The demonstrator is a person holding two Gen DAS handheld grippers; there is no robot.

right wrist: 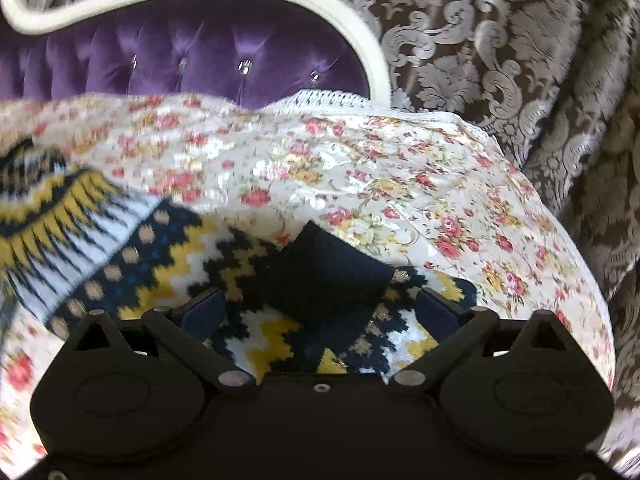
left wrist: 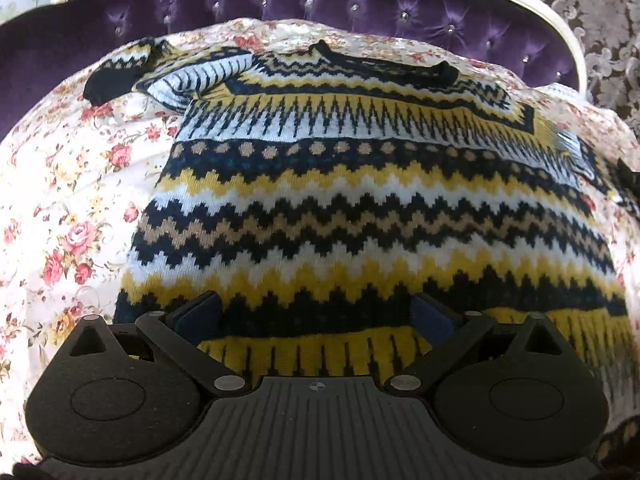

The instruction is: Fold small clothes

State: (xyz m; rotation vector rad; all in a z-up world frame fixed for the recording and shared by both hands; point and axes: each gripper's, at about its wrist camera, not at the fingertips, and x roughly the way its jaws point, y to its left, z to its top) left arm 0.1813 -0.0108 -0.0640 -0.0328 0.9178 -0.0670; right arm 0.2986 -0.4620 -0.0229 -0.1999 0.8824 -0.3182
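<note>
- The left claw [left wrist: 316, 312] stands wide open above the lower part of the sweater [left wrist: 360, 208], and nothing is between its blue pads [left wrist: 202, 314]. The yellow and black hem band lies just under it, and the pads do not press on the knit.
- The right claw [right wrist: 320, 312] is also wide open. A dark cuff [right wrist: 328, 276] of one sleeve lies between its fingers, but the pads do not seem to pinch it, so it holds nothing for the moment.
- Ahead of the left claw the sweater is spread flat, front side up, on a surface covered with a floral cloth [left wrist: 60, 208]. The body has no fold in it.
- Further ahead and to the left of the left claw, one sleeve [left wrist: 160, 76] is bent near the shoulder, with its dark cuff pointing outward. It is not laid neatly over the body.
- To the right of the left claw, the other sleeve goes toward the edge of the picture; in the right wrist view its end lies doubled back upon itself.
- Beyond the collar [left wrist: 384, 64] stands a purple tufted backrest [left wrist: 280, 4] with a cream frame, and behind it a patterned curtain [right wrist: 500, 60].
- As a judgement, the folding is at an early stage: the garment is laid out, while the sleeves and the body remain to be folded.
</note>
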